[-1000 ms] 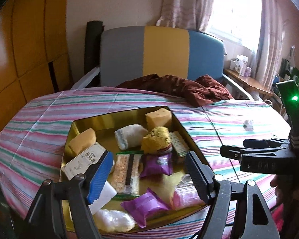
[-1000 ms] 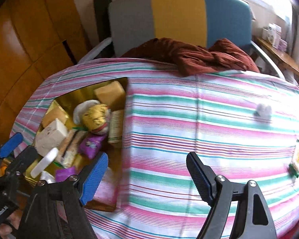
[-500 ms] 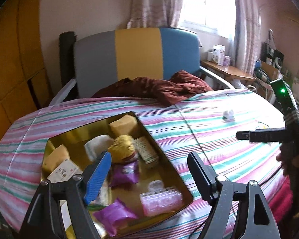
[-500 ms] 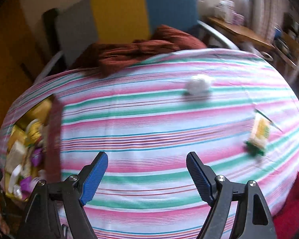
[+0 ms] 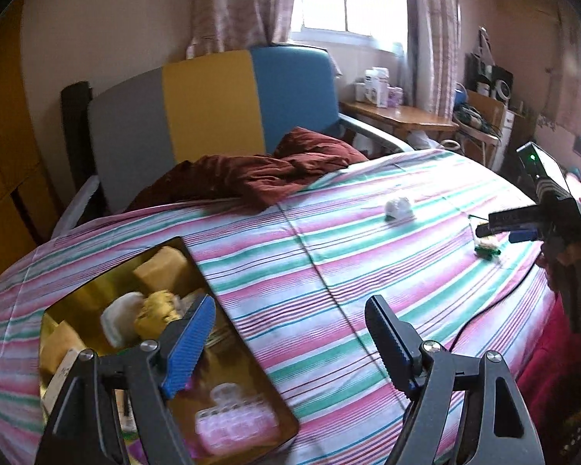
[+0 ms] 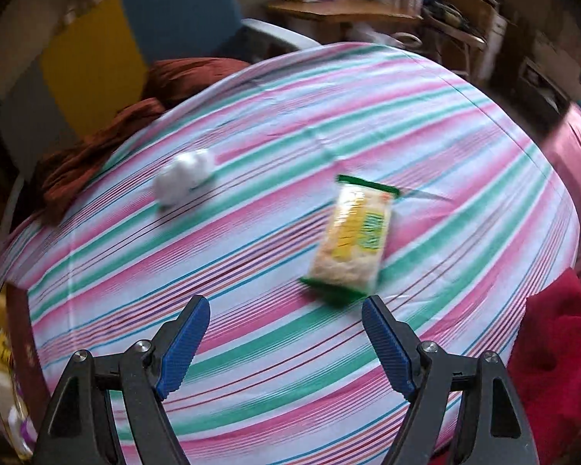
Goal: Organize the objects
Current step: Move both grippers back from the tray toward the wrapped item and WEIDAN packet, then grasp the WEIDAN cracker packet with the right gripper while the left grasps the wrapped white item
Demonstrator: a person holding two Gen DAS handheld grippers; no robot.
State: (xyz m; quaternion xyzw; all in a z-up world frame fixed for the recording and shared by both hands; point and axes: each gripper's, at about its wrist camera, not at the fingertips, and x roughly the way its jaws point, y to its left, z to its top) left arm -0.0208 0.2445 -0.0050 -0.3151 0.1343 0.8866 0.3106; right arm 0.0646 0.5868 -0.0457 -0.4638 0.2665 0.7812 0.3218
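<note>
below the right gripper (image 6: 286,339), whose blue pads stand well apart with nothing between them, a snack packet (image 6: 350,244) with green ends and yellow print lies flat on the striped cloth (image 6: 275,124). the packet sits just ahead of the gripper's right finger, tilted, its near green end close to that tip but apart from it. further off to the left lies a small white crumpled wad (image 6: 184,180), well apart from the packet. a strip of a gold tin (image 6: 17,352) shows at the far left edge of this view.

the left gripper (image 5: 290,339) also has its pads wide apart and empty, over the cloth just beside the tin's right rim (image 5: 228,317). inside the tin lie a yellow sponge block (image 5: 160,269), a yellow knobbly lump (image 5: 157,310), a white roll (image 5: 116,316) and a pink pill case (image 5: 232,422), all somewhat blurred. from this view the white wad (image 5: 399,209) lies far across the cloth, and the other gripper (image 5: 523,224) hangs over the packet (image 5: 486,250) at the right edge, held by a hand (image 5: 577,255). a dark red cloth (image 5: 251,178) is heaped at the back of the surface before a grey, yellow and blue chair (image 5: 213,104).
</note>
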